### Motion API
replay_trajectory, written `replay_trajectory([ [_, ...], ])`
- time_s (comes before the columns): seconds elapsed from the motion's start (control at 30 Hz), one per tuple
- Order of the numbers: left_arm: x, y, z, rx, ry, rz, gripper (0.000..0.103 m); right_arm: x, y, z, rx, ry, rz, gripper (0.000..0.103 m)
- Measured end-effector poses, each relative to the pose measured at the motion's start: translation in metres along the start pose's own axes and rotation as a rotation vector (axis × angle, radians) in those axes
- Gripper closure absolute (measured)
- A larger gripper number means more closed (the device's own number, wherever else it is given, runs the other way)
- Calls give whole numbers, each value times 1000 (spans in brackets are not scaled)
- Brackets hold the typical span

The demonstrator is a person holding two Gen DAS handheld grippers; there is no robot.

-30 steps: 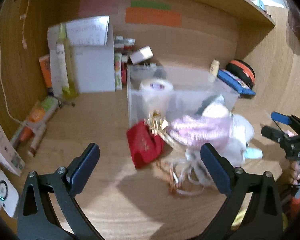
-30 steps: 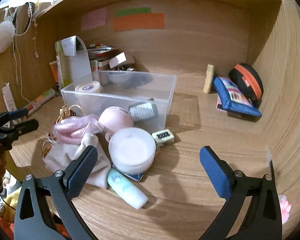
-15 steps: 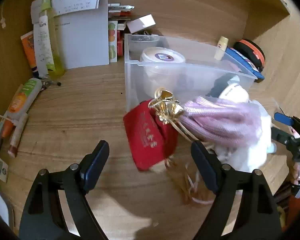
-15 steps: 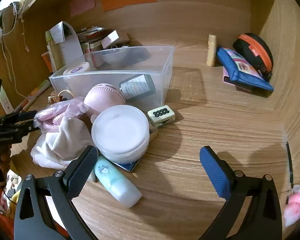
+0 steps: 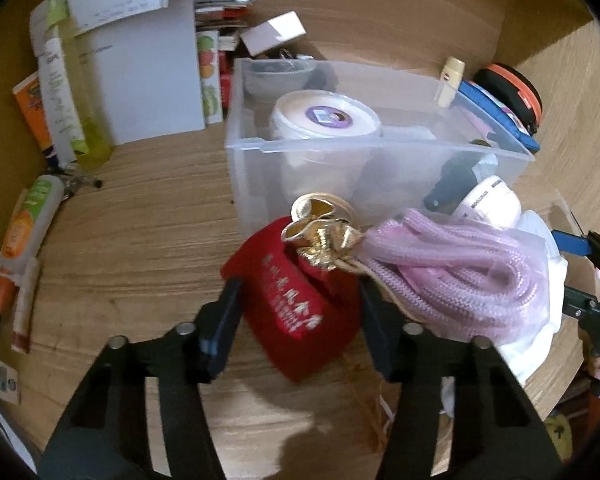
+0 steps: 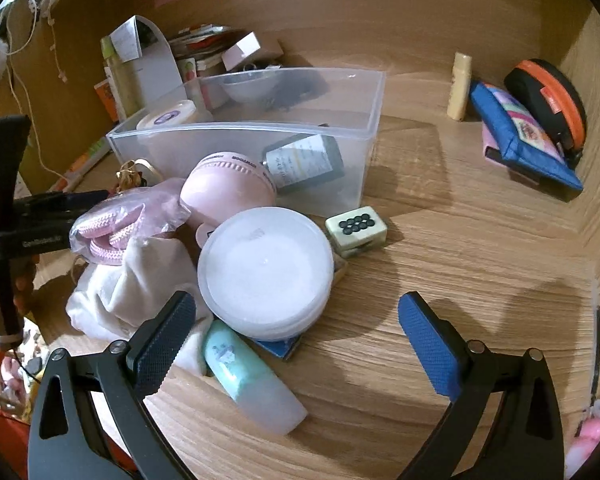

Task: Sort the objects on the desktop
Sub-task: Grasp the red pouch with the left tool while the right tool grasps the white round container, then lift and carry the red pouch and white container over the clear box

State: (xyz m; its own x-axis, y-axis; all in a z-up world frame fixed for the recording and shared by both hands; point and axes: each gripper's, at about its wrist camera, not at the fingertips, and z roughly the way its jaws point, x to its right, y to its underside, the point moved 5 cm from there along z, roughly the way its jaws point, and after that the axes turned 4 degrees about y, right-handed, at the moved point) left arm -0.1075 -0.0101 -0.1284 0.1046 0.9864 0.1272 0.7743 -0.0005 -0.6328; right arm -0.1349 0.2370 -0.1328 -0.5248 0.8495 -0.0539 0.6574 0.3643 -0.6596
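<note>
Pickup step, looks like: your left gripper (image 5: 296, 316) straddles the red pouch (image 5: 296, 304) beside the clear bin (image 5: 380, 146), fingers not yet pinching. Squeeze, then lift. Right gripper (image 6: 296, 340) hovers wide open, empty.

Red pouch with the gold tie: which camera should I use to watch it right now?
Use the left wrist view: the red pouch fills the centre, between the open fingers of the left gripper. In the right wrist view it is hidden behind the pink cord bag; only gold ribbon shows.
</note>
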Motion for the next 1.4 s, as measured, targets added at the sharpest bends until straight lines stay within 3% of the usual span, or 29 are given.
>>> replay_trajectory([
  [0.1, 1, -1, 6, -7, 6, 3, 56, -2, -3, 3, -8, -15, 2, 4],
  [0.2, 1, -1, 9, -6, 13, 8, 57, -4, -6, 7, -16, -16, -8, 11],
  [0.37, 1, -1, 8, 0, 17, 19, 66, -3, -7, 13, -43, -76, 12, 39],
  [0.5, 0, 1, 4, 20, 11, 33, 77, 0, -7, 11, -27, -68, 31, 39],
  [0.9, -1, -1, -33, 156, -29, 34, 79, 0, -15, -14, 60, -16, 9, 39],
  [1.4, 2, -10, -75, 269, -40, 19, 79, -1, -22, -44, 144, 11, 5, 39],
])
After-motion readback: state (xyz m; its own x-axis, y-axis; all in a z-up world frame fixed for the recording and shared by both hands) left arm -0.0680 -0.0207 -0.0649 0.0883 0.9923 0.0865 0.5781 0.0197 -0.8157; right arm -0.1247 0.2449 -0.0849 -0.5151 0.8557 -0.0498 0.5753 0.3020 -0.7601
